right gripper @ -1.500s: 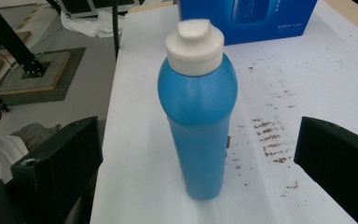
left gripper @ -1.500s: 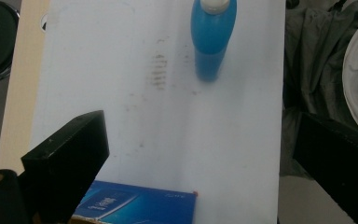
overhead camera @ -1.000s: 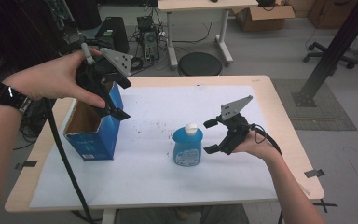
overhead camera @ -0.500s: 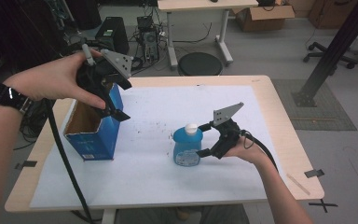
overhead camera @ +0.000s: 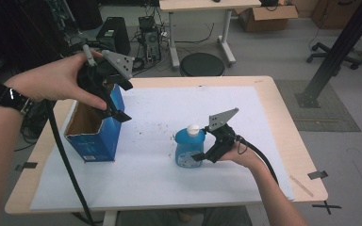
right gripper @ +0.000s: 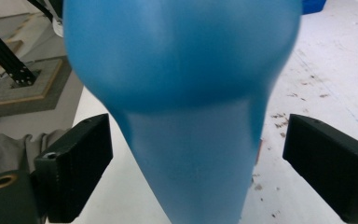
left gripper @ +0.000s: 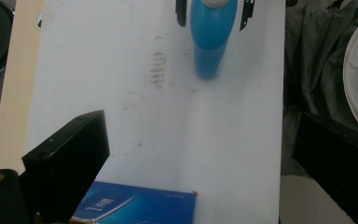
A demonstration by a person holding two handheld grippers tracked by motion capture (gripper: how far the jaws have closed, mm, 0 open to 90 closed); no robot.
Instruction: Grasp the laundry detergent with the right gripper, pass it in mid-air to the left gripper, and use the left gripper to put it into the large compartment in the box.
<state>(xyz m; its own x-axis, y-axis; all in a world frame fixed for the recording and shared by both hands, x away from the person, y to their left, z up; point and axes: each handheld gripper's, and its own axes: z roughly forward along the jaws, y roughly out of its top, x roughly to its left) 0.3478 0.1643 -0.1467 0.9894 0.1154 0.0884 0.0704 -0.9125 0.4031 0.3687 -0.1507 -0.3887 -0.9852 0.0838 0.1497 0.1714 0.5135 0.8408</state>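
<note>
While closing, with black fingers [right gripper: 74, 163] either side of a blue bottle [overhead camera: 189, 147] and clear gaps left on both flanks: right gripper [overhead camera: 202, 151], not yet pressing on the plastic. Bottle upright on its base, white cap on top, near the middle of a white sheet [overhead camera: 264, 141] spread across the wooden worktop [overhead camera: 283, 101]. Seen along the right gripper's fingers, bottle body bulging wide between the two ribbed pads, speckled sheet beyond. Further left, left gripper [overhead camera: 115, 106] held above the open top of a blue cardboard box [overhead camera: 94, 141], fingers spread wide with nothing between them. Box standing at the sheet's left edge, well apart from the bottle. Seen from the left gripper, blue box edge [left gripper: 140, 207] at the bottom, bottle [left gripper: 212, 37] far up the sheet between the other gripper's finger tips. Behind the worktop, a round black stool [overhead camera: 201, 64] on a grey floor.
</note>
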